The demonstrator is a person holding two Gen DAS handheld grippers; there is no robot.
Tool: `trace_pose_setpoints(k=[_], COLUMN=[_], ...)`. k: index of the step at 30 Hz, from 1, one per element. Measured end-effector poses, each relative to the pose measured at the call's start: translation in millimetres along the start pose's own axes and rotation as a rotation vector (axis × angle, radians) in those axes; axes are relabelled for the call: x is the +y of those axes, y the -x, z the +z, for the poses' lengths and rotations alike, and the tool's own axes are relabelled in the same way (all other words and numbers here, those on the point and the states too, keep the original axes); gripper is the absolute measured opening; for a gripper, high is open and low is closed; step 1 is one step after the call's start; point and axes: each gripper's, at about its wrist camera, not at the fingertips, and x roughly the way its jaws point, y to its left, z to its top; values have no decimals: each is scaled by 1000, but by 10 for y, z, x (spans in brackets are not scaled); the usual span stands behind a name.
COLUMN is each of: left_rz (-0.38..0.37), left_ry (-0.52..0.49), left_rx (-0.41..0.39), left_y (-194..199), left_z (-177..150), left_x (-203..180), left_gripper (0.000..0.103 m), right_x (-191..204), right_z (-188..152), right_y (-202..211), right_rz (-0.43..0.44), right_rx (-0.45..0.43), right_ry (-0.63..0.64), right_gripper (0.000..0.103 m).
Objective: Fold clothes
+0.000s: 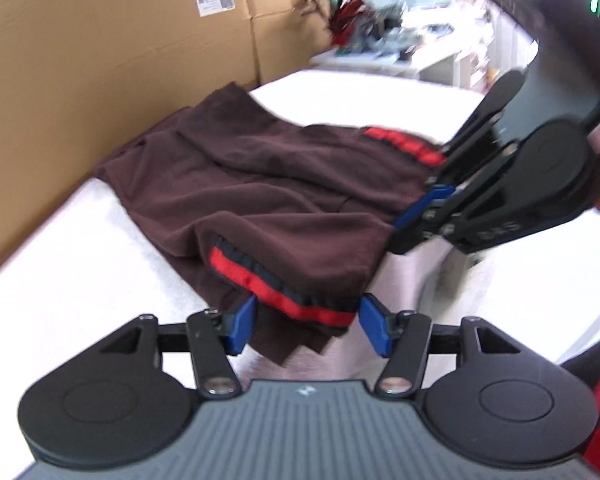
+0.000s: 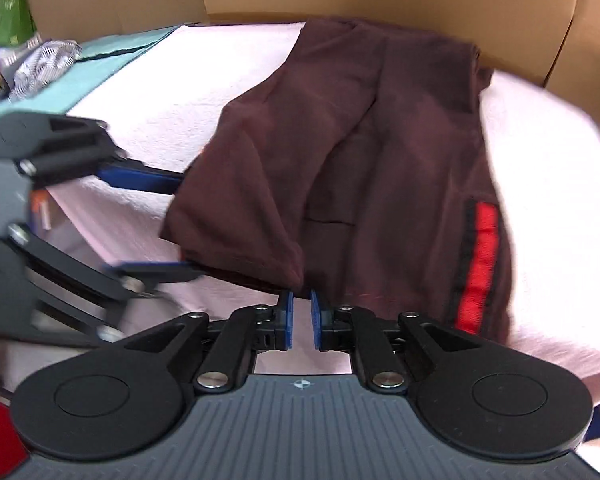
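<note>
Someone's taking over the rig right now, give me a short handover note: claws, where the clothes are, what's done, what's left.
Left claw: open, straddling the near striped edge of the shorts, not gripping.
Right claw: nearly closed at the shorts' near hem; a narrow gap shows, and I can't confirm a grip.
Shorts: dark brown with red stripes, rumpled on the white towel, boxes behind.
Done: no neat fold yet.
Left: flatten, fold.

Cardboard boxes [image 1: 80, 60] walling the far side, white towel [image 2: 560, 200] bare around brown shorts [image 2: 360, 140]
</note>
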Motion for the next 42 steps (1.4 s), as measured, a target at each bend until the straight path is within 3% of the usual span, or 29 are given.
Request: trace_pose_setpoints(k=[3,5,7,9,12,15,25,29,33,34,38,42], left_rz=[16,76,117,110,84,59,9,18,-3,-3,-14,-24], left_ry=[39,61,98,110,-30,-124,-13,23,4,1,8,-56], left_rx=[19,59,86,51,5,22,70,90,57,46,12,-7], left_y=[57,44,50,130,151,44,153,198,195,203,177,26], left_z=[-74,-140,-172,-142,-2,59,-222,-309,-252,-229,-119,43], left_x=[37,62,110,97,-126,-285,-161,-128,-141,-150,-141,-175], left_gripper=[62,62,59,60,71,74,72,72,73,74,74,74], right_x=[-10,-10,8,28,54,51,-73,-125,-177,-212,-513,-630], right_z=[-63,-85,-40,13,135,190,196,195,195,192,123,56], right_y=[-19,-2,115,213,193,87,-178,-282,-386,-357,-77,-187], right_rz=[-31,-44,-32,-26,-34,57,265,342,419,413,248,162], right_rx=[26,27,-30,-85,-111,-76,30,71,113,107,35,67], right_ry=[3,6,15,25,50,55,-134,-212,-290,-302,-343,-355], right_gripper=[10,10,10,15,20,19,17,23,27,28,29,25])
